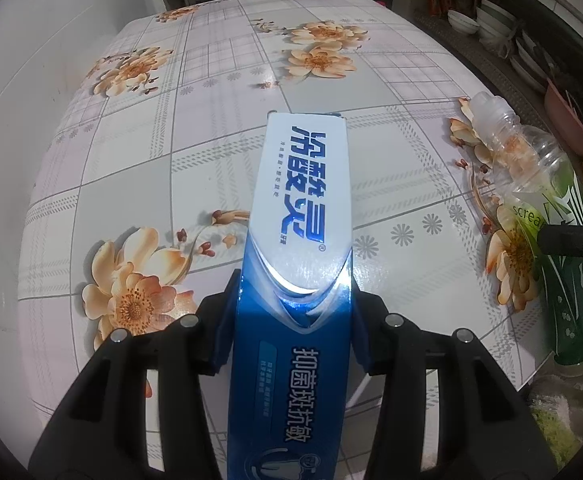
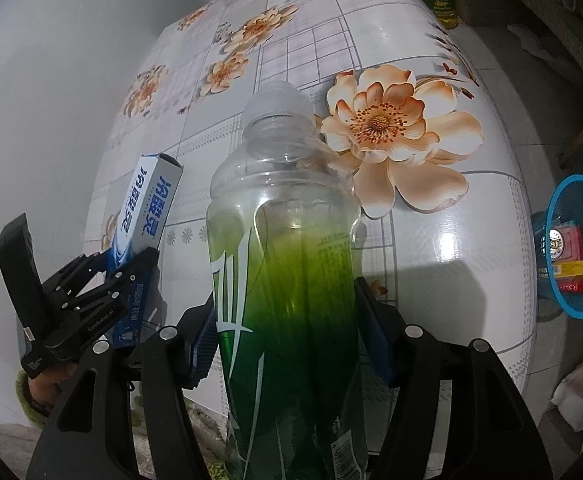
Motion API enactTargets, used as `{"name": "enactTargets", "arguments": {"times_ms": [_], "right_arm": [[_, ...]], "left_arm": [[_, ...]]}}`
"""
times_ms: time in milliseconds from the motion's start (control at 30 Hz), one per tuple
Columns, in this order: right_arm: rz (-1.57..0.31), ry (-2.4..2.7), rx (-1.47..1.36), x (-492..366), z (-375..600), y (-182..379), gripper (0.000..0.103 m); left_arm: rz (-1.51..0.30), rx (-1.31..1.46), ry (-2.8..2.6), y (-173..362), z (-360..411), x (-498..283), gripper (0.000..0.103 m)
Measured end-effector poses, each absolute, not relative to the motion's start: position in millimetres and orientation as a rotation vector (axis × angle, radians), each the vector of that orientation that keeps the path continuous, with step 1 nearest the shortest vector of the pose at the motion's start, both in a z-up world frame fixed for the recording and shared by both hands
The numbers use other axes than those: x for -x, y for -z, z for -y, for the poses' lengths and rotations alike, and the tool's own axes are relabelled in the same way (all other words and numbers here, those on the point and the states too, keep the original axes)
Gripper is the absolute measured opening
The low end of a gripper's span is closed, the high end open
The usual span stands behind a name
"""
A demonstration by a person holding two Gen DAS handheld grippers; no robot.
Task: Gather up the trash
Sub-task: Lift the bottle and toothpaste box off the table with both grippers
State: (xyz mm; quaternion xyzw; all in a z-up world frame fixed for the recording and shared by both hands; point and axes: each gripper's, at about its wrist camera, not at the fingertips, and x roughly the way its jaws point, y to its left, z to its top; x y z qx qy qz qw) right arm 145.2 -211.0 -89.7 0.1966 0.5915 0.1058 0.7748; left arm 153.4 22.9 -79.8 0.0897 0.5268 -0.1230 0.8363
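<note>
Holding both pieces above the flowered table [image 1: 219,92]: left gripper [image 1: 293,320] clamped on toothpaste box [image 1: 297,208], right gripper [image 2: 287,332] clamped on green-labelled bottle [image 2: 287,248]. Probably light, empty; box crushable, bottle slippery, best gripped mid-body. Blue basket [image 2: 563,304] beside the table.

Toothpaste box [image 1: 291,280] near end cut off by bottom edge, bottle [image 2: 287,280] base likewise, basket [image 2: 579,246] contents blurred.

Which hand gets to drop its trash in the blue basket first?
Probably right. The right gripper, holding the bottle, has the blue basket on its side; the left gripper holds the toothpaste box farther away.
</note>
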Motion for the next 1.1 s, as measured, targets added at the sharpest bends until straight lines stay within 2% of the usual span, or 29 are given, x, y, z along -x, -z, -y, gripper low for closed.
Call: {"name": "enactTargets", "arguments": {"times_ms": [900, 967, 1100], "right_arm": [[-1.263, -0.211, -0.386, -141.3, 203.7, 90.2, 0.061], [-1.259, -0.202, -0.397, -140.5, 204.8, 89.9, 0.057], [-1.250, -0.183, -0.408, -136.7, 206.3, 87.4, 0.056]], "left_arm": [[-1.089, -0.185, 0.252, 80.7, -23.3, -153.6, 0.045], [-1.085, -0.182, 0.250, 81.3, -23.5, -152.1, 0.045], [-1.079, -0.173, 0.253, 80.8, -26.7, -149.9, 0.045]]}}
